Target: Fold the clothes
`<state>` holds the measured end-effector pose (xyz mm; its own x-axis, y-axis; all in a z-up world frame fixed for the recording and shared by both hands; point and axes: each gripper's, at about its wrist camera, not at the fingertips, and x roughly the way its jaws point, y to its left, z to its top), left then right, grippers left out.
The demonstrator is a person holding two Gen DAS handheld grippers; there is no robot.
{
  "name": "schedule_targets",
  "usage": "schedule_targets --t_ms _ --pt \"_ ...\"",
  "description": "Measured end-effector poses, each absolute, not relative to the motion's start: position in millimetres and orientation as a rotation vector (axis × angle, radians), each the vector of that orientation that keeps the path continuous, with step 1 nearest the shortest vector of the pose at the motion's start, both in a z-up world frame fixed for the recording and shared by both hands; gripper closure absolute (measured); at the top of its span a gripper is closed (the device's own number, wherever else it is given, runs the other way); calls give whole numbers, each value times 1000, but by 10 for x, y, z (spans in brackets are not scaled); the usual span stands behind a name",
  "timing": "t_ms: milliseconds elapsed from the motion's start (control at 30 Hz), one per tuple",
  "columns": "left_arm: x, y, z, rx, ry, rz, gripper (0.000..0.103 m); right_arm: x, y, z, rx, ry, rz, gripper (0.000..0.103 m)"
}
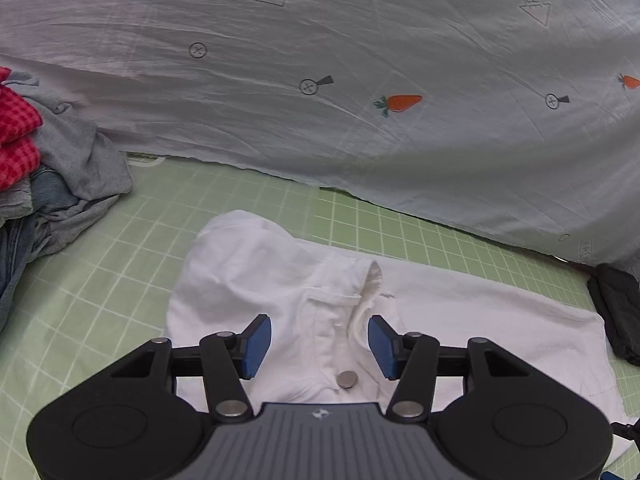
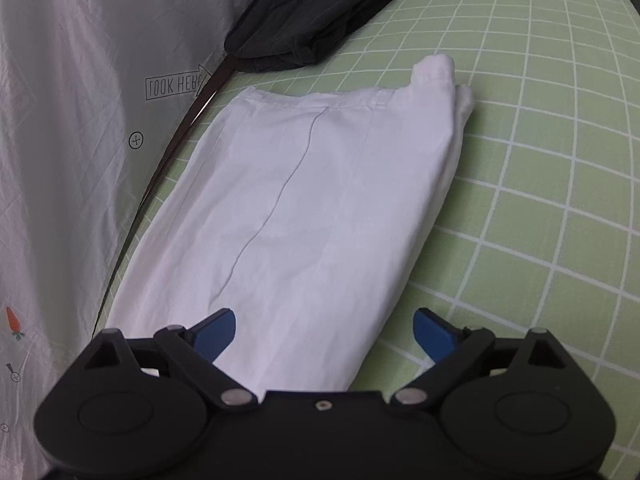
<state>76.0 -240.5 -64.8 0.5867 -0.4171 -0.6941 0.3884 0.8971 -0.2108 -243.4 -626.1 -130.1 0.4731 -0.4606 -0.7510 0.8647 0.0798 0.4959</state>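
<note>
From the left wrist we see our left tool (image 1: 319, 341) hanging with its blue pads part open and nothing between them, above the waistband and button (image 1: 346, 380) of the white trousers (image 1: 256, 276), which lie flat on the green gridded surface (image 1: 100, 280). A heap of clothes (image 1: 44, 168) sits far left.

From the right wrist, our right tool (image 2: 325, 336) stands wide over the trousers' other end, seemingly not gripping. A folded dark garment (image 2: 312, 20) lies beyond.
</note>
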Motion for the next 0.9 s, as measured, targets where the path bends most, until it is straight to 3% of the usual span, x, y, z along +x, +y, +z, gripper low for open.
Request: schedule_targets --t_ms 200,333,400,533,800,900 --pt "908 -2072 -817 -18 881 -349 48 -1985 -6001 -755 718 441 -1030 6" --pt "964 -1925 -995 6 933 -310 48 -1535 -5838 -651 648 476 -829 11" --pt "1009 -1857 -1048 -18 958 -292 48 -1251 -5718 -720 680 515 -720 25" --pt "1126 -1773 -1124 -48 987 -306 47 -733 -5442 -932 782 599 -513 44" --pt "1308 -1793 -1280 11 1030 -403 42 -216 -4861 -1331 1091 657 -218 42" --pt "1407 -1773 -1349 5 1056 -440 41 -133 -4689 -1358 1088 664 -194 34"
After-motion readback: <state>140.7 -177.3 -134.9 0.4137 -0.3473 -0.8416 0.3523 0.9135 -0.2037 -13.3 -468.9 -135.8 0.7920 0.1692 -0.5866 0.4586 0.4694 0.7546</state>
